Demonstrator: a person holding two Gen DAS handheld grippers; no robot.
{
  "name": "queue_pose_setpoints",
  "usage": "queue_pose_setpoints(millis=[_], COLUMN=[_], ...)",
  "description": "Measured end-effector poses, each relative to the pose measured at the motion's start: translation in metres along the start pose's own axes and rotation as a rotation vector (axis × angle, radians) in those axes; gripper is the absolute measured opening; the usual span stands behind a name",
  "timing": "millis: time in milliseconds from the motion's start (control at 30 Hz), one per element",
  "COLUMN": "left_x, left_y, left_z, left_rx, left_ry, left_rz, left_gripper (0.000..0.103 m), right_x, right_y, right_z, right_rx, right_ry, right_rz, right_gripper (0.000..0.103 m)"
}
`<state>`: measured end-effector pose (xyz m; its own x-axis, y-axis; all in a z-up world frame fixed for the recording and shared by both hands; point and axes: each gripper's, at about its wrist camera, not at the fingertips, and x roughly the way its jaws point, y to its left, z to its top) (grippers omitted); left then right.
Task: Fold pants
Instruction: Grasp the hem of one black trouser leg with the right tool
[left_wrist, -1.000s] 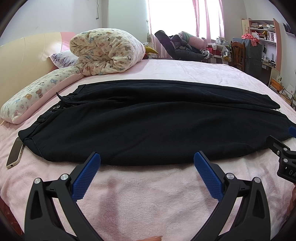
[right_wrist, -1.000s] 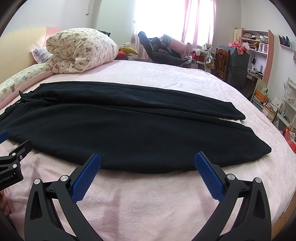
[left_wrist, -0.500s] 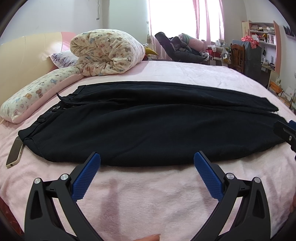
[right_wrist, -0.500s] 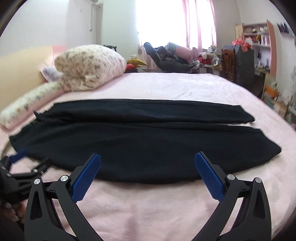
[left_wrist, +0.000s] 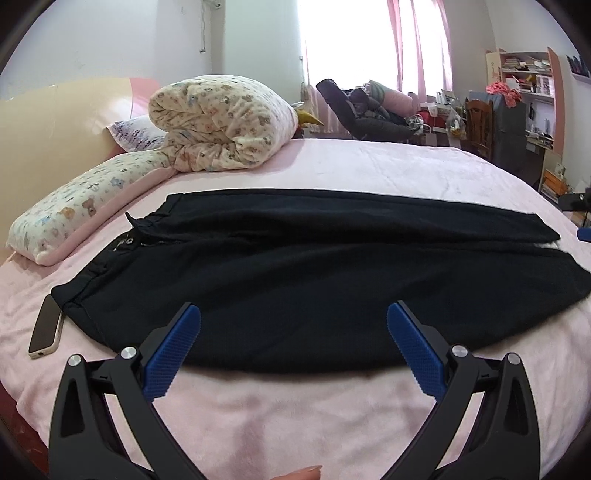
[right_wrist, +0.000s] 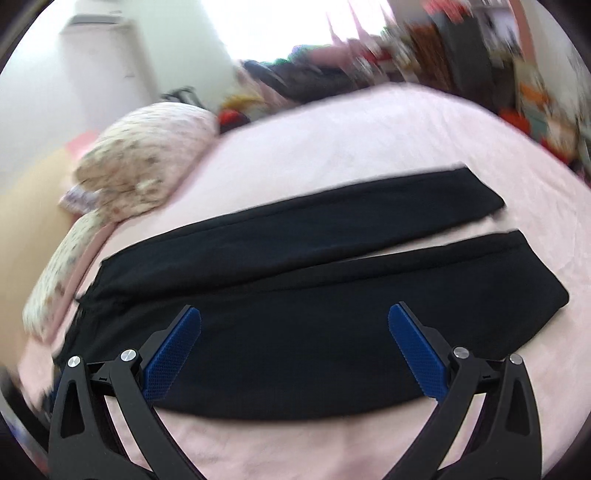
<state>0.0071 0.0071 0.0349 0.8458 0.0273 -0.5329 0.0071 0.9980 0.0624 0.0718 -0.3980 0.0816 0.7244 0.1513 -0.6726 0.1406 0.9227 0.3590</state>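
Black fleece pants (left_wrist: 295, 273) lie flat lengthwise on pink plush bed (left_wrist: 295, 406), legs slightly parted. Right gripper (right_wrist: 294, 334) has swung up over near leg, view blurred; left gripper (left_wrist: 293, 334) has closed in. Both released, empty. First fold not begun.

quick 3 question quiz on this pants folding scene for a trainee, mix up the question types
1. True or false: the left gripper is shut on the black pants.
2. What lies on the pink blanket touching the waistband corner? A) phone B) book C) remote
3. Fill in: the two pant legs lie side by side, not yet ____ over each other.

Key: 1 false, both it and the right gripper are open and empty. 2 A, the phone. 3 folded.
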Motion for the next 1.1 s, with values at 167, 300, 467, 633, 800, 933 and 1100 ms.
queue_pose_setpoints(millis=[167,300,467,633,800,933,1100], left_x=[0.007,0.026,0.048,0.049,0.041,0.045,0.057], left_y=[-0.008,-0.018,-0.021,-0.019,-0.037,-0.042,-0.041], left_z=[0.014,0.014,0.007,0.004,-0.002,-0.004,-0.005], left_rx=[-0.009,0.004,0.003,0.006,0.106,0.130,0.127], left_ry=[-0.022,0.008,0.049,0.043,-0.005,0.013,0.074], left_rz=[-0.025,-0.038,-0.072,-0.067,-0.048,-0.066,-0.083], left_gripper=[0.101,0.101,0.101,0.101,0.101,0.101,0.101], right_x=[0.037,0.063,0.103,0.129,0.154,0.174,0.193], right_y=[-0.083,-0.137,-0.177,-0.205,-0.216,-0.225,-0.236], right_z=[0.082,0.120,0.148,0.185,0.206,0.206,0.200], right_rx=[0.282,0.436,0.576,0.551,0.395,0.340,0.314], right_ry=[0.155,0.173,0.221,0.193,0.169,0.165,0.180], right_rz=[-0.106,-0.054,0.027,-0.120,-0.311,-0.296,-0.311], right_gripper=[0.102,0.102,0.102,0.102,0.097,0.090,0.074])
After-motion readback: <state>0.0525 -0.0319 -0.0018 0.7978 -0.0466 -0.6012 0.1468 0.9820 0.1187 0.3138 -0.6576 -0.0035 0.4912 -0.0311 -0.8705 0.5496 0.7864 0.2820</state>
